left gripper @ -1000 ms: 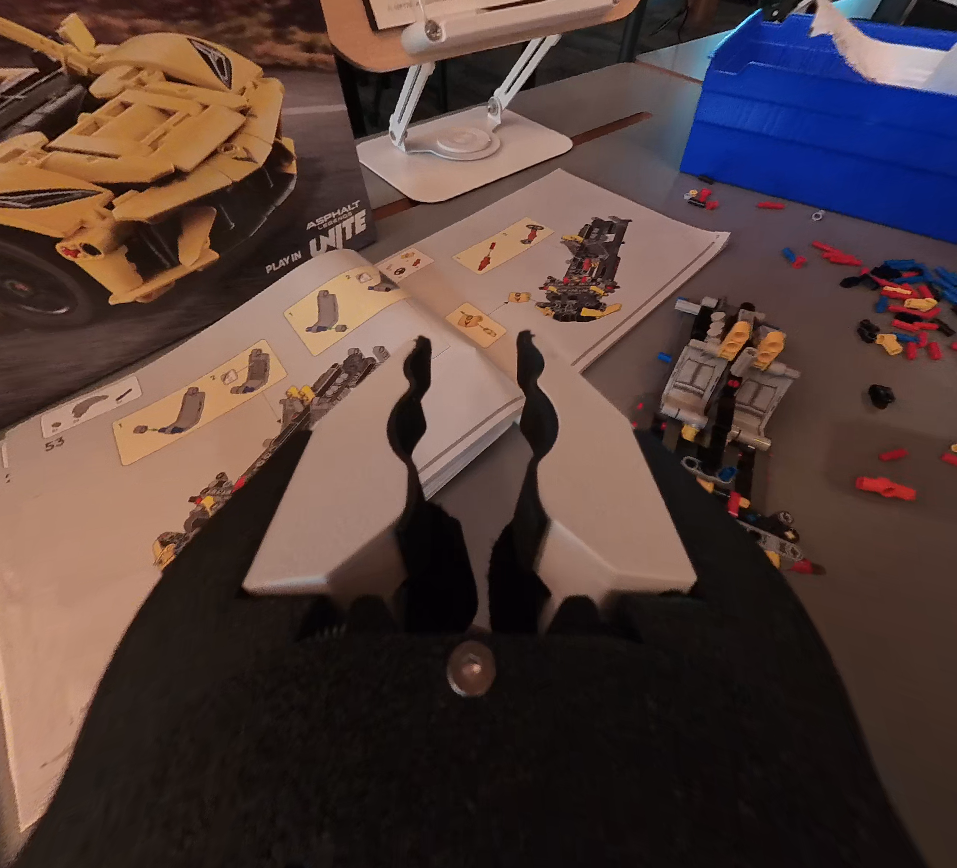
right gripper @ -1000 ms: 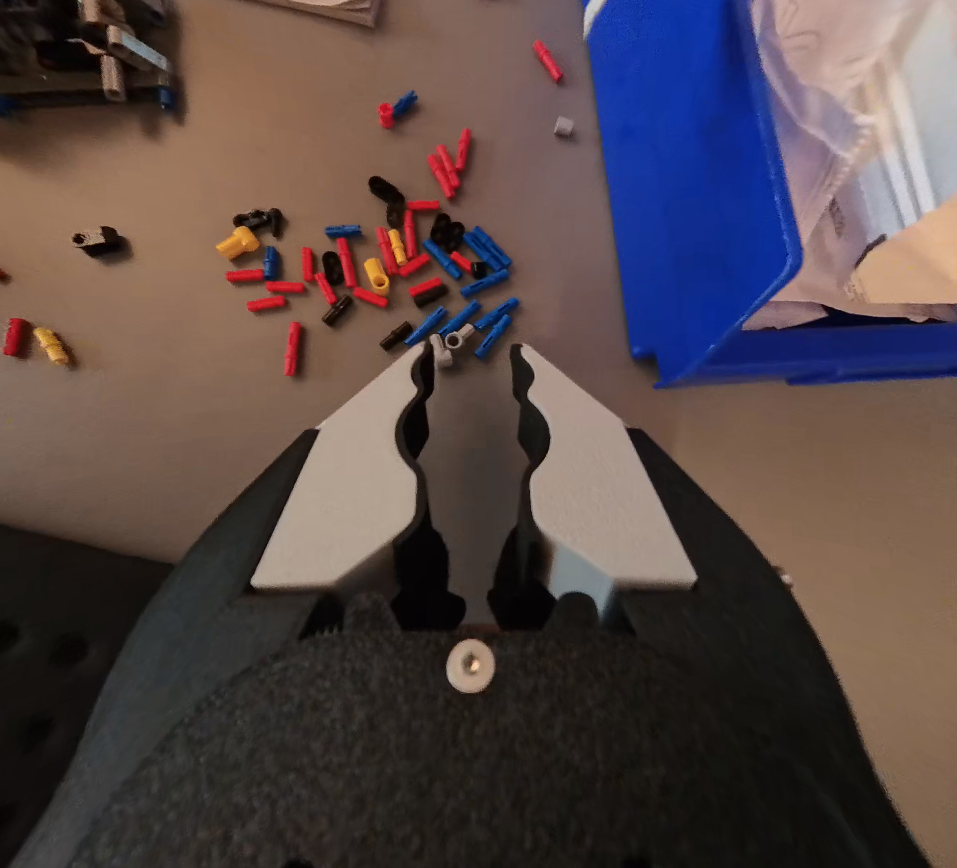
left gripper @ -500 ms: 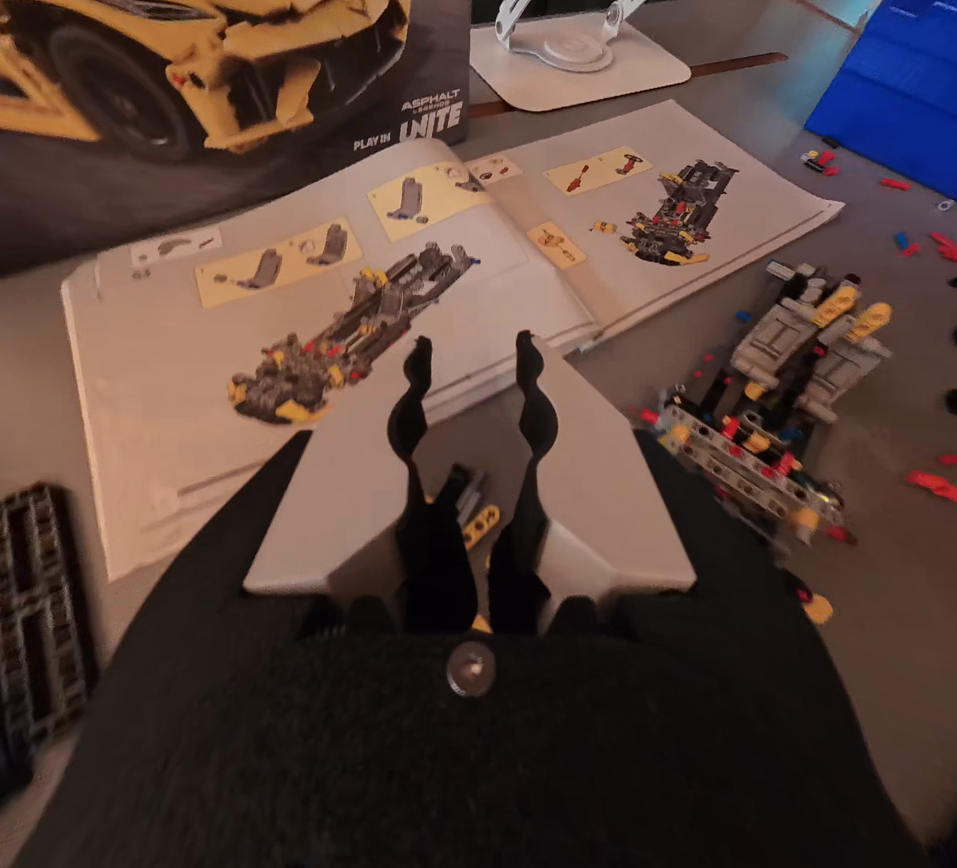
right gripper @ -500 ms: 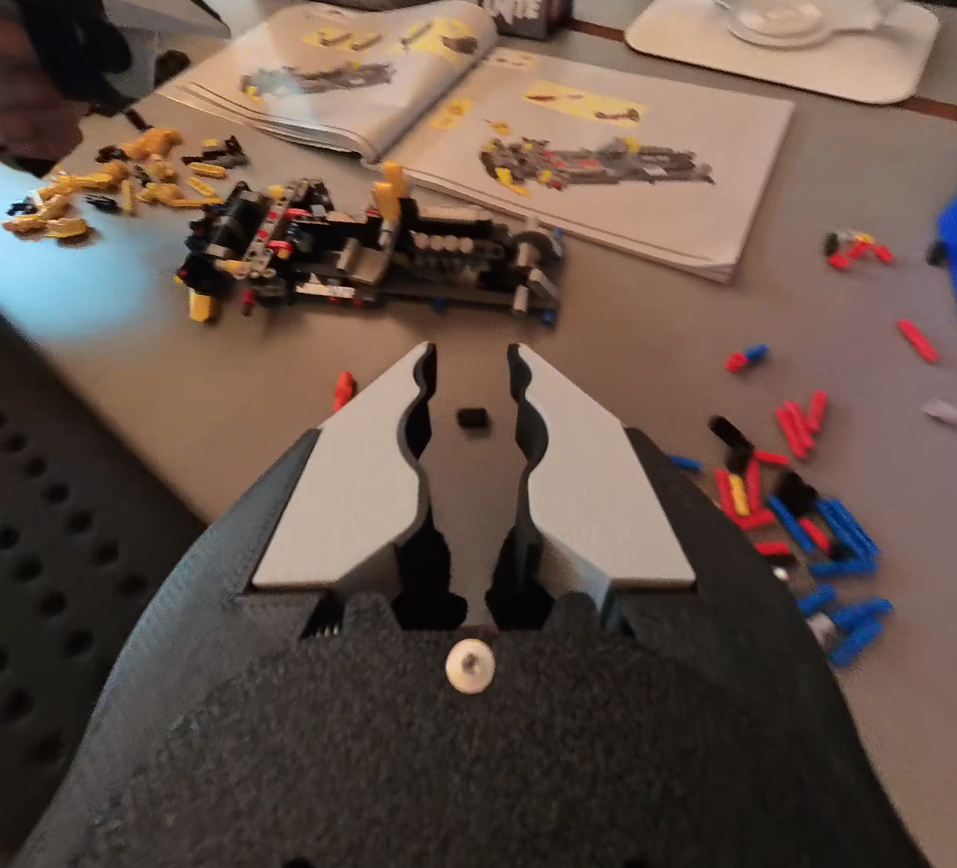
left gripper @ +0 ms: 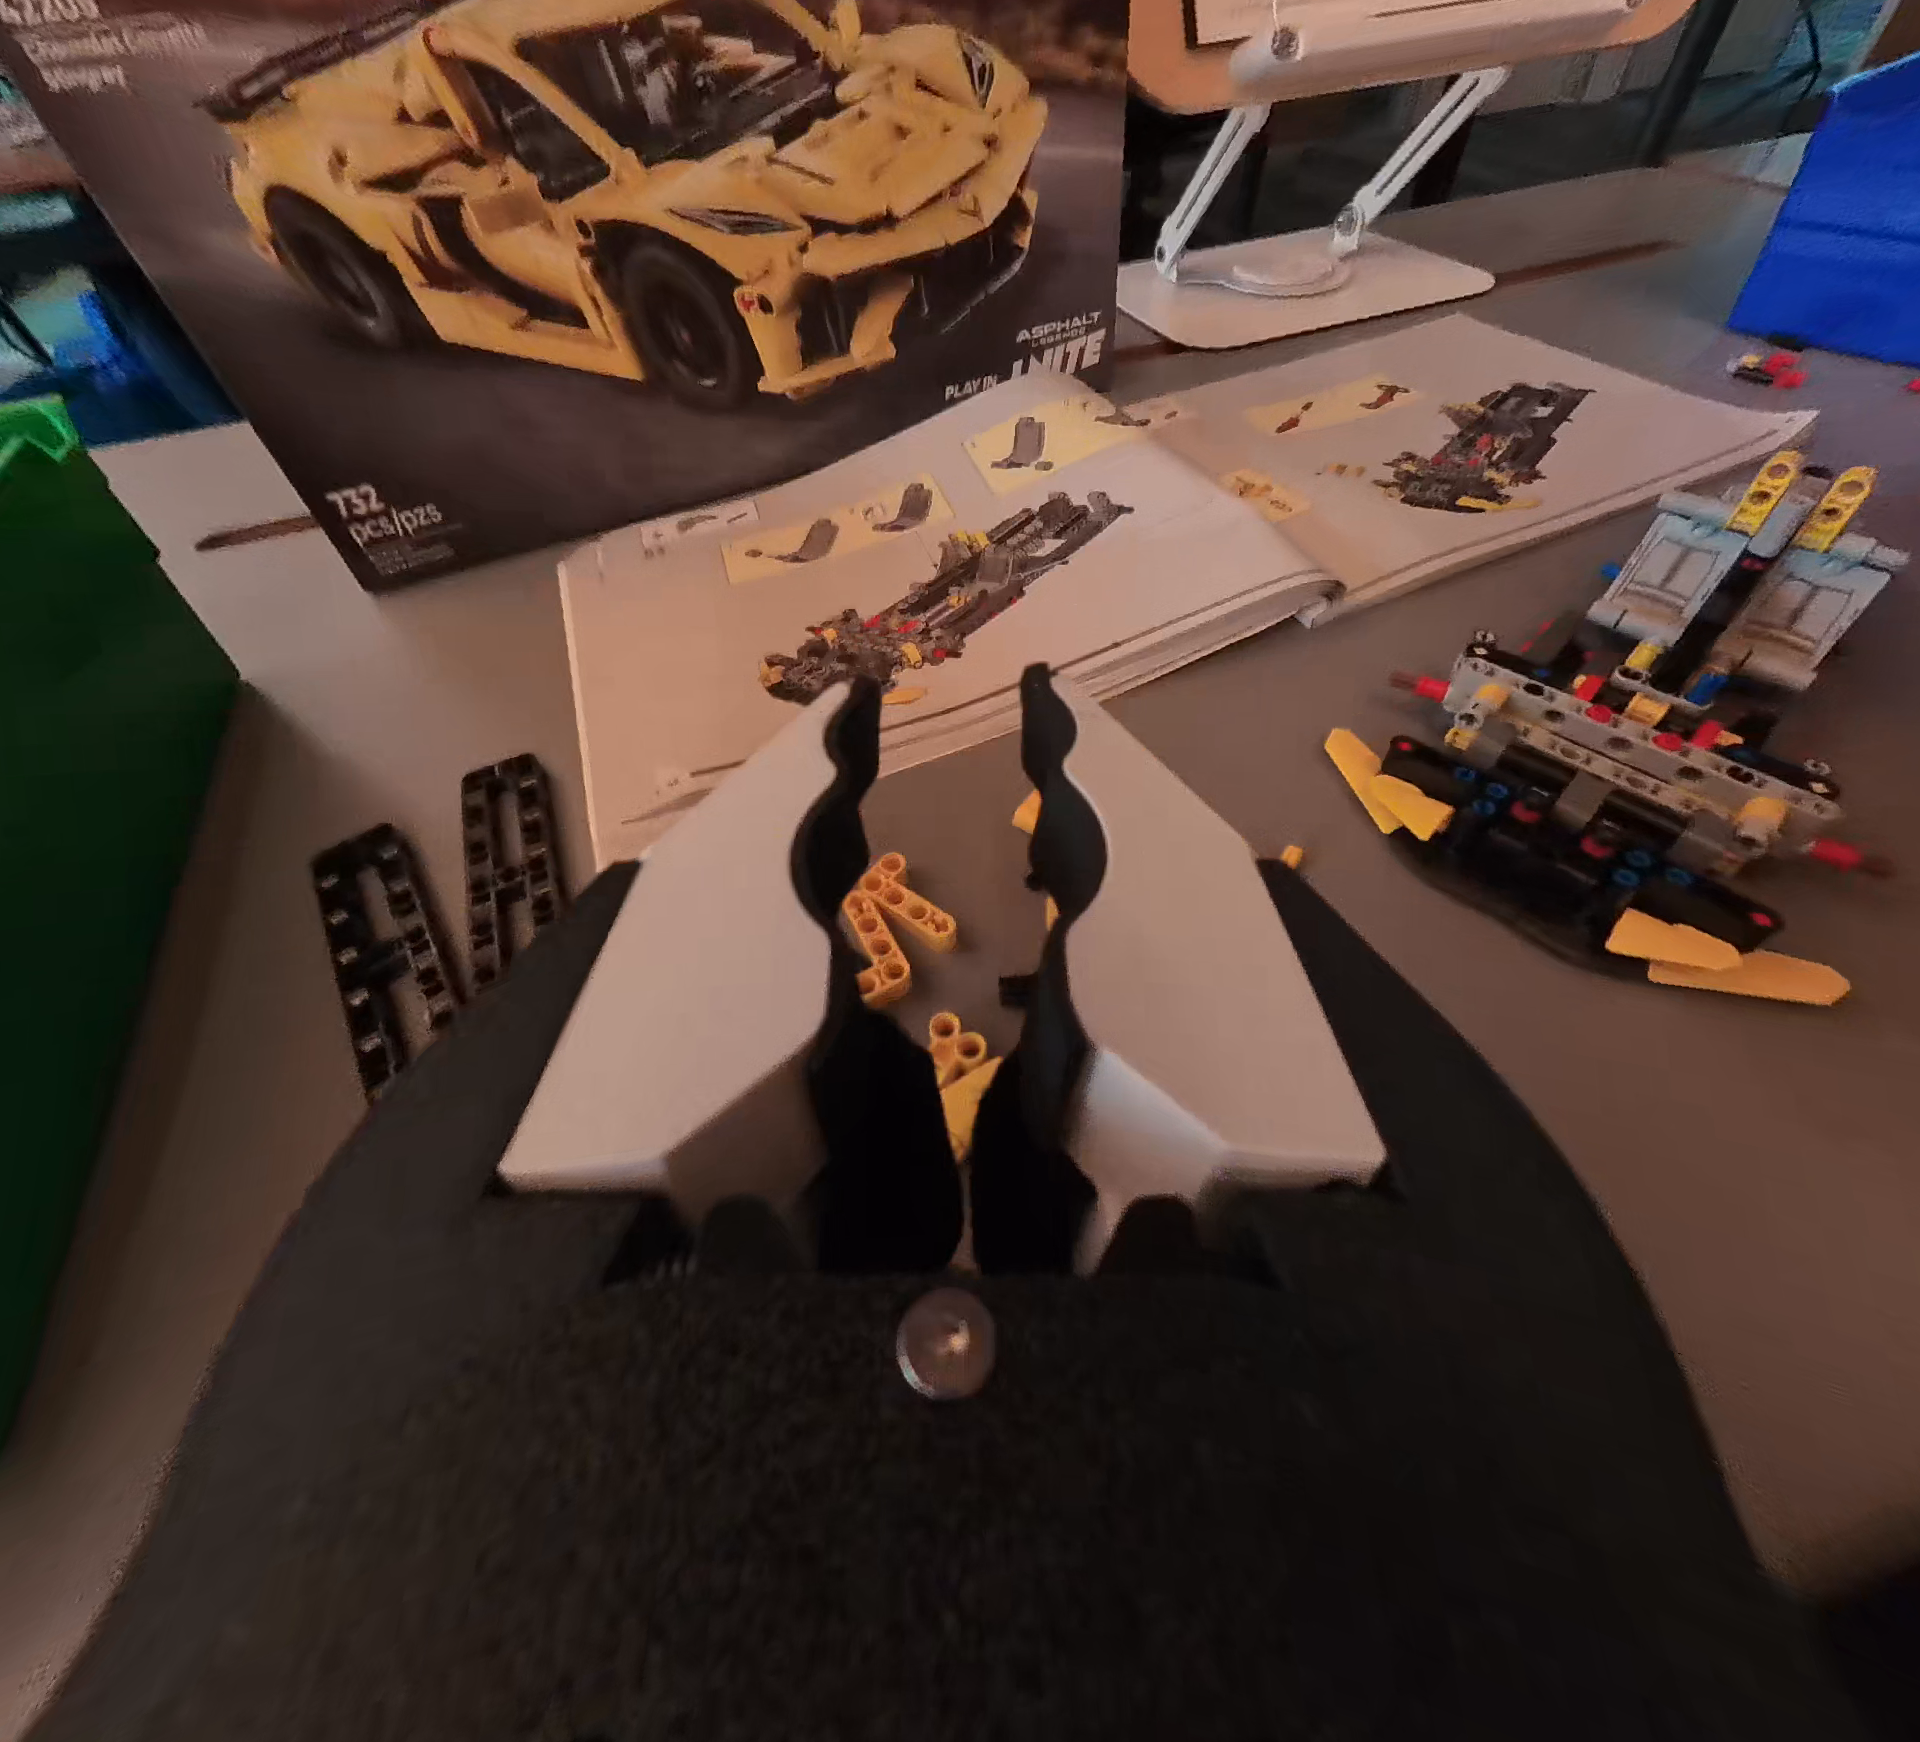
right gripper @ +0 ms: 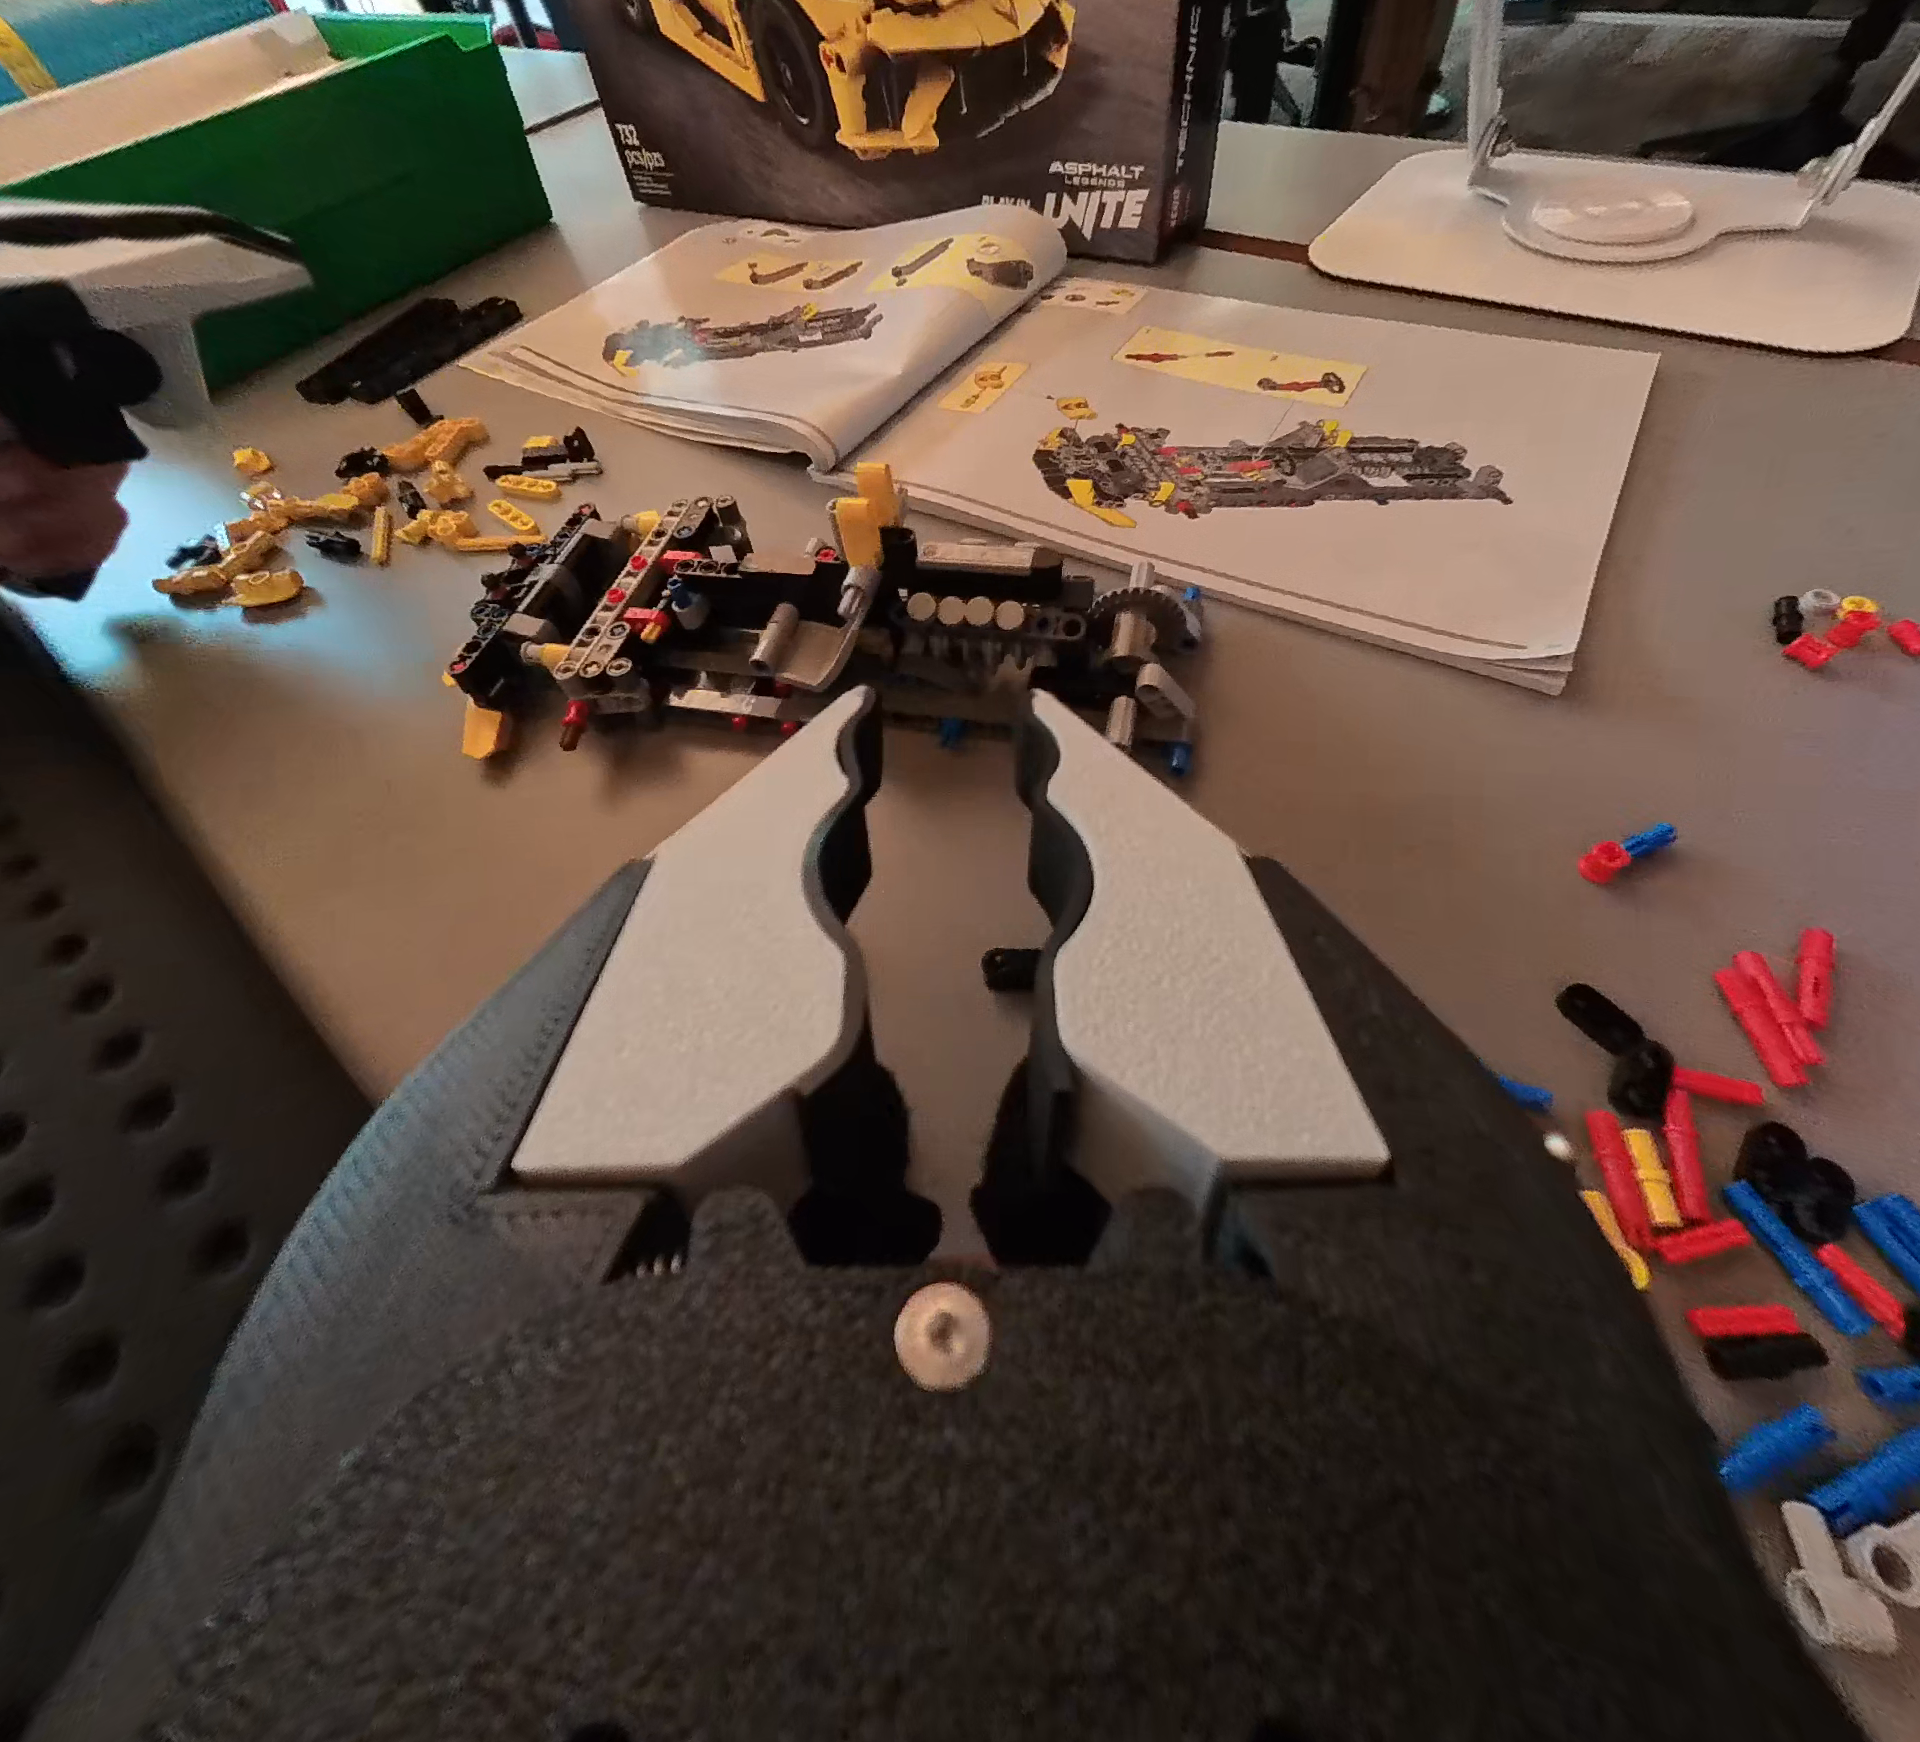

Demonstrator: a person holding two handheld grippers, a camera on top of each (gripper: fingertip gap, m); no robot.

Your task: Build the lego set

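The part-built car chassis (right gripper: 831, 622), black and grey with yellow and red bits, lies on the grey table just beyond my right gripper (right gripper: 948, 705), which is open and empty. The chassis also shows in the left wrist view (left gripper: 1652, 736) at the right. My left gripper (left gripper: 948, 690) is open and empty above loose yellow beams (left gripper: 894, 929) near the open instruction booklet (left gripper: 1039, 549). The left gripper also shows in the right wrist view (right gripper: 114, 279) at the far left. A small black piece (right gripper: 1008, 965) lies between my right fingers on the table.
The set's box (left gripper: 582, 217) stands behind the booklet. Two black frames (left gripper: 436, 903) lie left, by a green bin (left gripper: 94, 809). A white document stand (right gripper: 1600, 238) is at the back right. Red, blue and black pins (right gripper: 1766, 1173) and yellow parts (right gripper: 343, 497) are scattered. There is about 35 cm between the tips of the two grippers. The small black piece (right gripper: 1008, 965) sits 7 cm or so from the ends of my right fingers.
Both grippers swung and pulled back. The left view shifted left, bringing the box and yellow beams into view. The right view turned from the pins and blue bin to the chassis.
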